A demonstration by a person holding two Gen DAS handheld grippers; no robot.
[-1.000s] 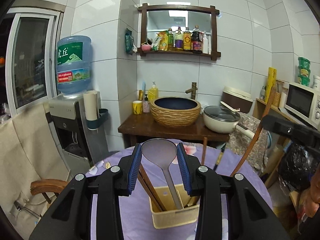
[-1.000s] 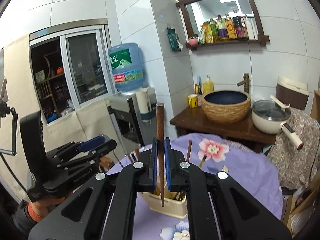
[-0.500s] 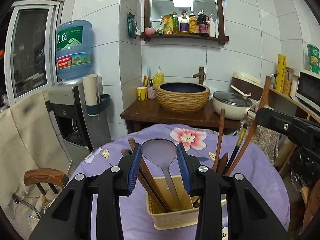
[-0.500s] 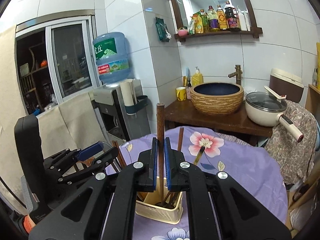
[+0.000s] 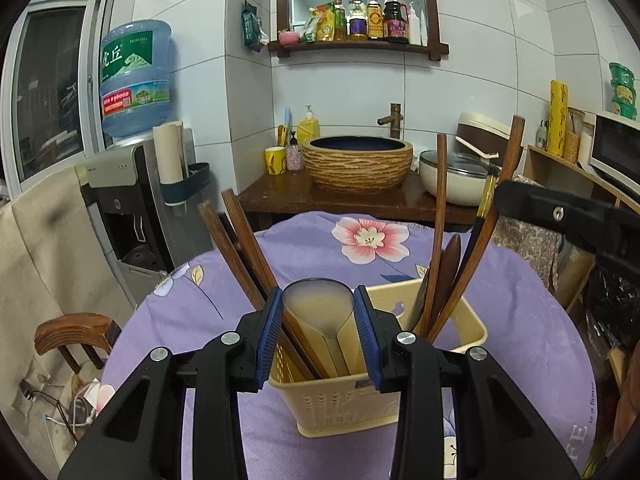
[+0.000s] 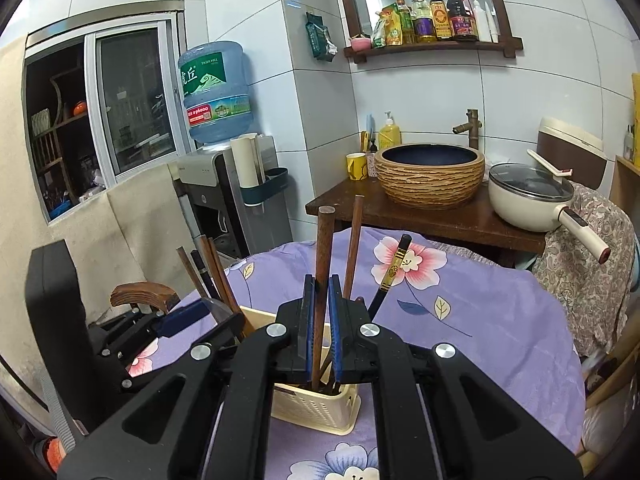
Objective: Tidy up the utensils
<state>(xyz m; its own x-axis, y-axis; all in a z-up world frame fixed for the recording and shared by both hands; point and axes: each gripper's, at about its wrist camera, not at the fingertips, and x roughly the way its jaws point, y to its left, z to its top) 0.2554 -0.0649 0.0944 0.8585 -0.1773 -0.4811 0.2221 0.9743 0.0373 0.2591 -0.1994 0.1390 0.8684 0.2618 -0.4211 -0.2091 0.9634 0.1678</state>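
Both tongs dropped lower toward the yellow holder (image 5: 460, 316) since the earlier frame. Water jug (image 6: 216, 88) label read "TIGER HILL". Left tongs (image 5: 318, 326), part open, gripped the metal spoon (image 5: 318, 306), bowl up, handle inside the holder. Right tongs (image 6: 320, 330), nearly closed, clamped a wooden handle (image 6: 325, 240) reaching into the holder. Holder sat mid table (image 6: 500, 312), bare cloth all around.

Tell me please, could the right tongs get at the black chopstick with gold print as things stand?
Probably not yet: the right tongs are shut on a wooden utensil handle. The black chopstick leans unobstructed just right of them, in the beige basket.
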